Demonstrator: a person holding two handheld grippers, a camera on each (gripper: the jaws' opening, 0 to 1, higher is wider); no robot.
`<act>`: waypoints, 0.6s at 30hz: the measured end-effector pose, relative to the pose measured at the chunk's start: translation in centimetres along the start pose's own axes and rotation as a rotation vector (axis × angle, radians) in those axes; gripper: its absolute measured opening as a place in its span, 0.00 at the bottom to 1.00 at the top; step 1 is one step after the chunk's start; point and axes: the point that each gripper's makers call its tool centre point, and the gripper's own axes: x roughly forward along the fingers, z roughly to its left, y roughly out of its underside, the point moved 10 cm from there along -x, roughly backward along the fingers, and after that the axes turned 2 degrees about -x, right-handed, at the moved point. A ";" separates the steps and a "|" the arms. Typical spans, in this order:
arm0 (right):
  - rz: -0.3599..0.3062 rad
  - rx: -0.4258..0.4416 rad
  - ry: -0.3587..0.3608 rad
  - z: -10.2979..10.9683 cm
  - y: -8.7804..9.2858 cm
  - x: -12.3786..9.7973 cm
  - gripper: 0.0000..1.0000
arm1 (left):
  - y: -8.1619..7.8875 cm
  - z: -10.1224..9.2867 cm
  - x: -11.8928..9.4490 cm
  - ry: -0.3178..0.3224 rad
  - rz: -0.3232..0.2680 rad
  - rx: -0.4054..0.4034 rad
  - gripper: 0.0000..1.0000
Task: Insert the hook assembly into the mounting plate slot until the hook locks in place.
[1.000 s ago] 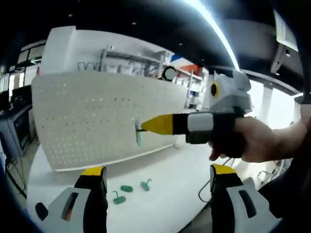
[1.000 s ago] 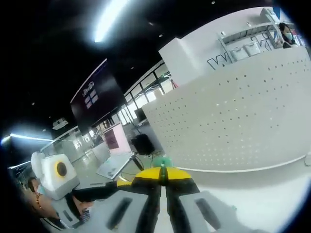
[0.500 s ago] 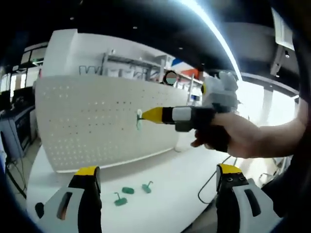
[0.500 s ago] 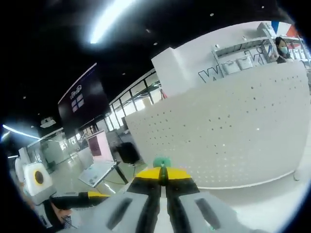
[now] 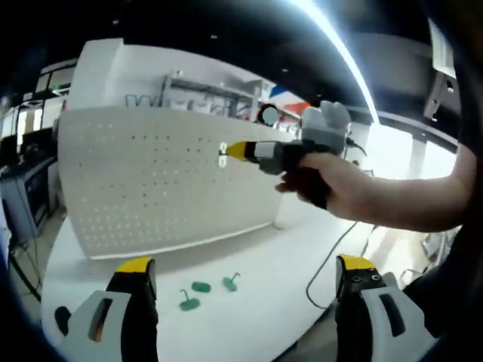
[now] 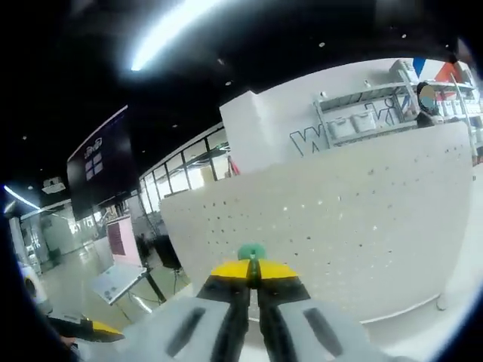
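The pegboard [image 5: 158, 181] stands upright on the table [image 5: 249, 302], with three loose hooks [image 5: 207, 290] lying before it.

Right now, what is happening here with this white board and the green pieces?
A person holds the right gripper up against the white pegboard, its fingers shut on a green hook whose tip is at the board's holes. The left gripper hangs open and empty over the white table, where three more green hooks lie. Whether the hook has locked in, I cannot tell.
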 end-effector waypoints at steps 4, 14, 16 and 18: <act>-0.037 -0.033 0.063 -1.2 -0.4 1.0 0.00 | -0.1 0.6 -0.4 -0.022 0.004 0.019 1.00; -0.083 -0.071 0.119 -3.0 -2.3 3.7 0.00 | 0.0 1.8 -0.5 -0.029 0.005 -0.044 0.99; -0.088 -0.072 0.123 -3.3 -2.5 4.0 0.00 | -0.1 1.8 -0.6 -0.032 0.008 -0.035 0.99; -0.098 -0.078 0.133 -3.6 -2.8 4.4 0.00 | -0.2 1.9 -0.6 -0.036 0.005 -0.035 0.99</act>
